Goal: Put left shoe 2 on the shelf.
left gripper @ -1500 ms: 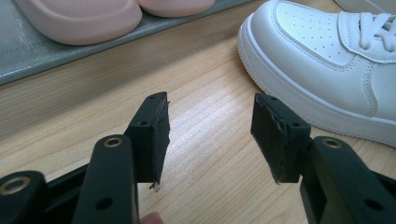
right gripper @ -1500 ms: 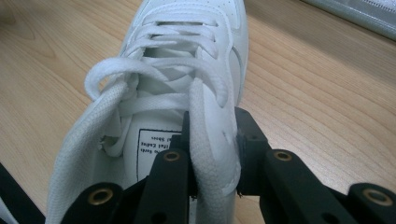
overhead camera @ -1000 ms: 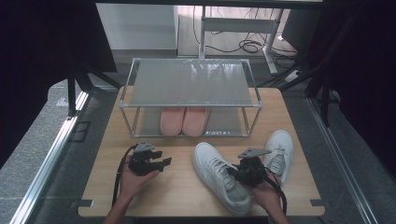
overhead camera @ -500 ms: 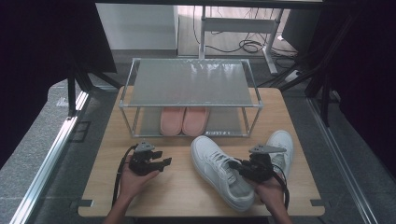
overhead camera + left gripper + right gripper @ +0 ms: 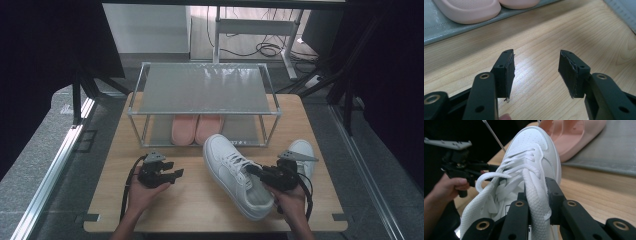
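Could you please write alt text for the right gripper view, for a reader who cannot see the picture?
The right gripper is shut on the collar of a white sneaker, whose toe points toward a pair of pink slippers on the grey lower shelf. At the left, a hand holds the left gripper above the wooden table.

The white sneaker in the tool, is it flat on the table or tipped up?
Tipped up. The right tool pinches the white sneaker by its tongue, and in the right gripper view its toe points upward toward the pink slippers.
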The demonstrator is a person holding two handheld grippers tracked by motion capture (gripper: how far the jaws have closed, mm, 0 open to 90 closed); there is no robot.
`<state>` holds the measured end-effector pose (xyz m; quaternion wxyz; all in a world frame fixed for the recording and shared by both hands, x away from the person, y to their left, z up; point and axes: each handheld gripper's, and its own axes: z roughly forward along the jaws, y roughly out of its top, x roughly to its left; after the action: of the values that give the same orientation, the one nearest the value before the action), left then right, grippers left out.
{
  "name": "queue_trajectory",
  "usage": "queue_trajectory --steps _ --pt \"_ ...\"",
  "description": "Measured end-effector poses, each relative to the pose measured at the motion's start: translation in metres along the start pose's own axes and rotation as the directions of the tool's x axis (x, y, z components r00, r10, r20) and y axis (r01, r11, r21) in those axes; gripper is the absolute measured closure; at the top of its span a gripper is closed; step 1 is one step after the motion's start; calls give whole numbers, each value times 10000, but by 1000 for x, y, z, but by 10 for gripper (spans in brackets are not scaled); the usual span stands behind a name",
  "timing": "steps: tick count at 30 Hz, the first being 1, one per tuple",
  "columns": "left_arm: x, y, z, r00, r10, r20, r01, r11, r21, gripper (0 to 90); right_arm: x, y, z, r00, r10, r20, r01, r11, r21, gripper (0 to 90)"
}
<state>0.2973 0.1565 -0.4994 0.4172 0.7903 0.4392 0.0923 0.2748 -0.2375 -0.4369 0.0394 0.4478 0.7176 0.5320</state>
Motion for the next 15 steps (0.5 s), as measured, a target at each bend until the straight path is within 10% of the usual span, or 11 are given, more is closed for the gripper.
queue_trajectory --steps 15 --pt "0 0 0 10000 1 -6 -1 10000 15 474 4 13 -15 9993 187 -331 -220 9945 -1026 817"
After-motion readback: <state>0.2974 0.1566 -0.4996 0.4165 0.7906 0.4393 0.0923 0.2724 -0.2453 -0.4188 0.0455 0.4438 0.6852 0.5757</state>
